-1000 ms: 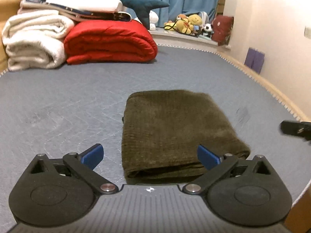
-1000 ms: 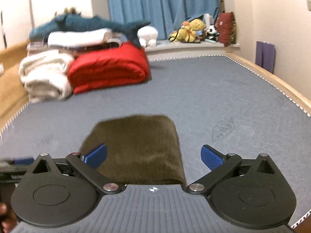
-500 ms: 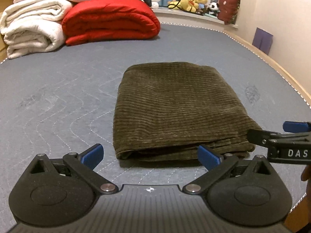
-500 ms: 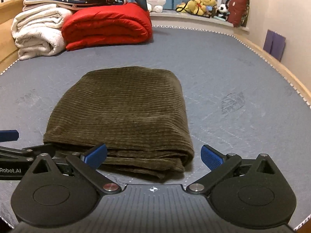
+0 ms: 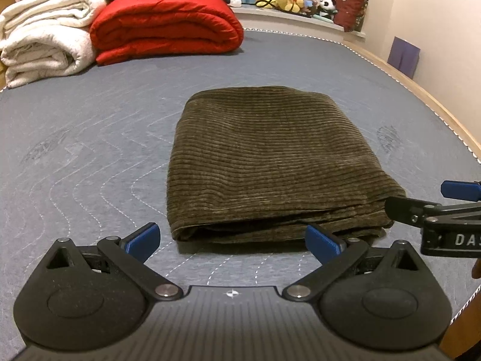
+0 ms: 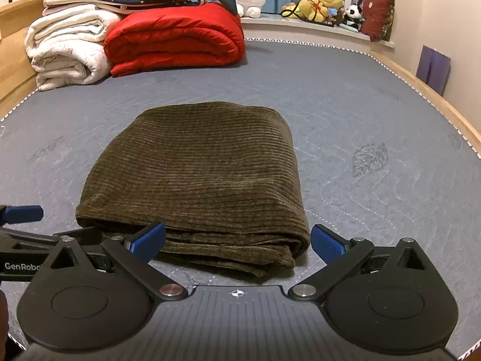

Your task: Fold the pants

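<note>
Both grippers have dropped closer to the folded olive corduroy pants (image 5: 270, 162); left gripper (image 5: 231, 237) and right gripper (image 6: 237, 239) fingers spread, flanking its near edge, likely for another fold.

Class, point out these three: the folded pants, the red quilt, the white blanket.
folded pants (image 5: 264, 162), left wrist view, top layer.
red quilt (image 6: 177, 39), right wrist view, rolled front.
white blanket (image 6: 66, 51), right wrist view, folded side.

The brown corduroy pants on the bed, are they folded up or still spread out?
Folded. The pants lie as a compact rectangle on the bed, stacked layers showing along the near edge.
</note>
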`<state>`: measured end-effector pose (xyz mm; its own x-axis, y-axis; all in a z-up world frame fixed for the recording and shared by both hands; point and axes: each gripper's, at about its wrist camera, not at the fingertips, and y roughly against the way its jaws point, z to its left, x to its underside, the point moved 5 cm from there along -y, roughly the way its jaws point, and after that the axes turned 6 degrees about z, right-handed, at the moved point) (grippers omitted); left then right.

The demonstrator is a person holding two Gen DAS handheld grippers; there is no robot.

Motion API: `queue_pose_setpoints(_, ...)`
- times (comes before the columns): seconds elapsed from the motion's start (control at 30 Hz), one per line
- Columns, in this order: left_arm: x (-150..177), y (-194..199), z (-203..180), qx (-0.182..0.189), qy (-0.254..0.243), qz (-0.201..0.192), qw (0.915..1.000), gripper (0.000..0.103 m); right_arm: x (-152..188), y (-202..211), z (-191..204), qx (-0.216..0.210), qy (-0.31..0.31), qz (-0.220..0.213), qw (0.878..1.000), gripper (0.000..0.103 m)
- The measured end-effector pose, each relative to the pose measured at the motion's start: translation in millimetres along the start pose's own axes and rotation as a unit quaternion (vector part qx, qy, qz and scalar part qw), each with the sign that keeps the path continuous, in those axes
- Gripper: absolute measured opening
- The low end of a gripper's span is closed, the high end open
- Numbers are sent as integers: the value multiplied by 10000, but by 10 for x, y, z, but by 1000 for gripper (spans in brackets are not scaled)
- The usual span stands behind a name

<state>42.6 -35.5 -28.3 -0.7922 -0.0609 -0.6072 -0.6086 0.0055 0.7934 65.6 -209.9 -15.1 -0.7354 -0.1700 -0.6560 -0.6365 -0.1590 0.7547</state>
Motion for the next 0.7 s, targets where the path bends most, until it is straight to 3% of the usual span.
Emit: queue_pose_setpoints(0.7, 37, -14, -34, 17, -53, 20, 10000, 103, 31, -43, -71, 74, -19, 93, 9999, 102)
